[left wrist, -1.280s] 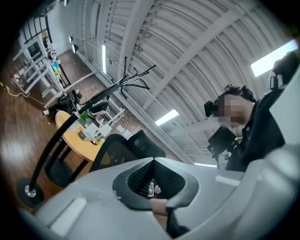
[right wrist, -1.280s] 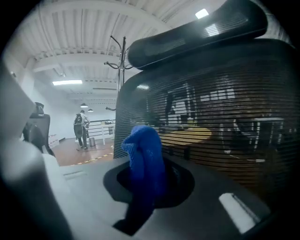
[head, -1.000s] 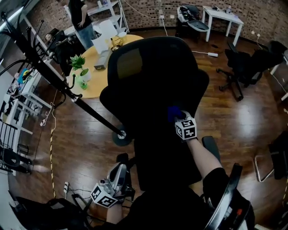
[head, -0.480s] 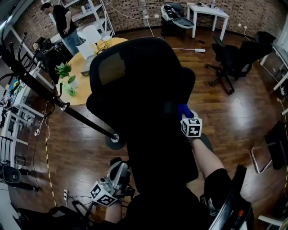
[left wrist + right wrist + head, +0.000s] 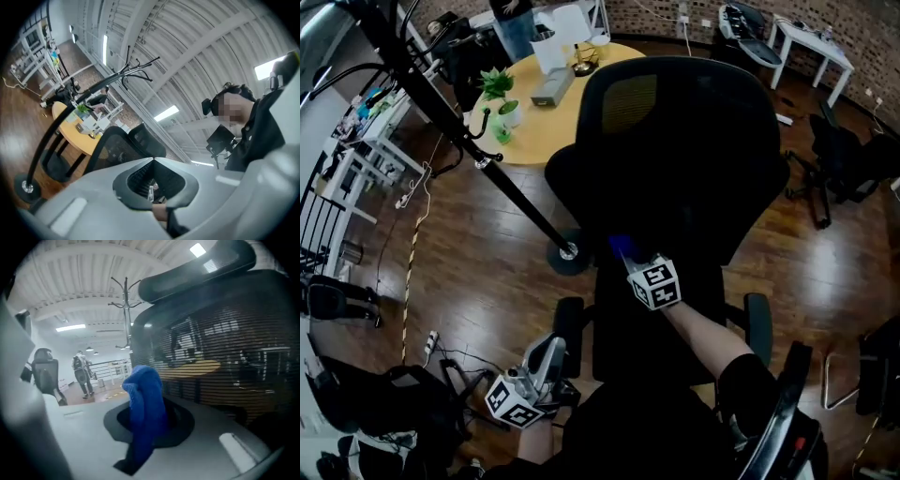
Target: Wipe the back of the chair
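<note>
Right gripper view: the right gripper [image 5: 148,416] pinches a fuzzy blue cloth [image 5: 143,394] near the curved, ribbed black mesh of the chair [image 5: 225,348]; the left gripper [image 5: 153,160] is closed, empty

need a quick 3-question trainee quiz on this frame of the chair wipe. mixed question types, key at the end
1. True or false: the left tongs hold the cloth.
2. Where are the right tongs?
A) over the yellow table
B) at the back of the chair
C) down at the foot of the coat stand
3. Fill in: the cloth is ____ in colour.

Key
1. False. The cloth is gripped in the right tongs, and the left tongs are shut with no cloth in them.
2. B
3. blue
</note>
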